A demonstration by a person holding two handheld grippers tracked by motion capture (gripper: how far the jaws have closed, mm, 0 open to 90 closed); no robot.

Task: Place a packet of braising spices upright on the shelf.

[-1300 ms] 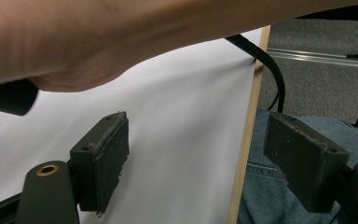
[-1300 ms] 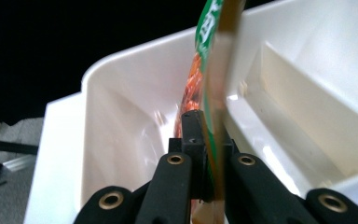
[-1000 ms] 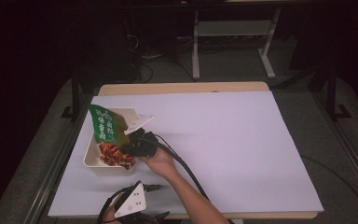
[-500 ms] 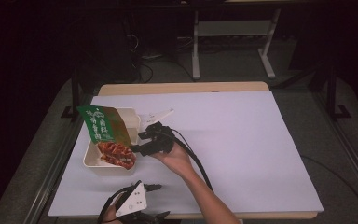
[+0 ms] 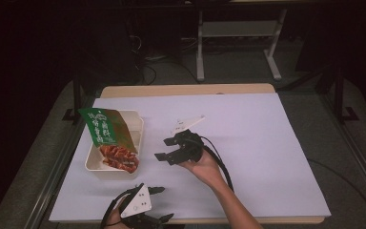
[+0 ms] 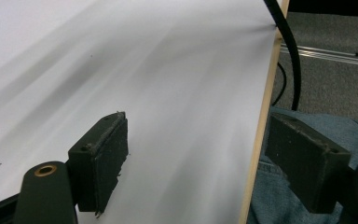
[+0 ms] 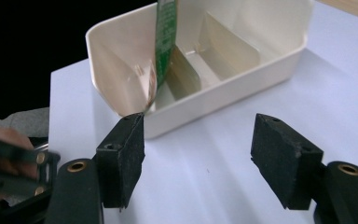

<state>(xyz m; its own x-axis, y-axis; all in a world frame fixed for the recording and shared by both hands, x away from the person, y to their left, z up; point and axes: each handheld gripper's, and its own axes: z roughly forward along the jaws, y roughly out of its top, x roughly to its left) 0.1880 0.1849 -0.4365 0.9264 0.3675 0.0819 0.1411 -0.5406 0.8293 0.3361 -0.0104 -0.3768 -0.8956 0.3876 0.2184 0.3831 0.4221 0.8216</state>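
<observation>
Hovering just right of cream tray (image 5: pixel 138 131) w/ snack packet (image 5: pixel 106 129), right gripper (image 5: pixel 167 149) jaws just opening, nothing between; left gripper (image 5: pixel 159 204) jaws apart

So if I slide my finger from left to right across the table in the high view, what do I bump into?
The cream tray with the green snack packet in it → the right gripper, open → bare white table cover.
</observation>
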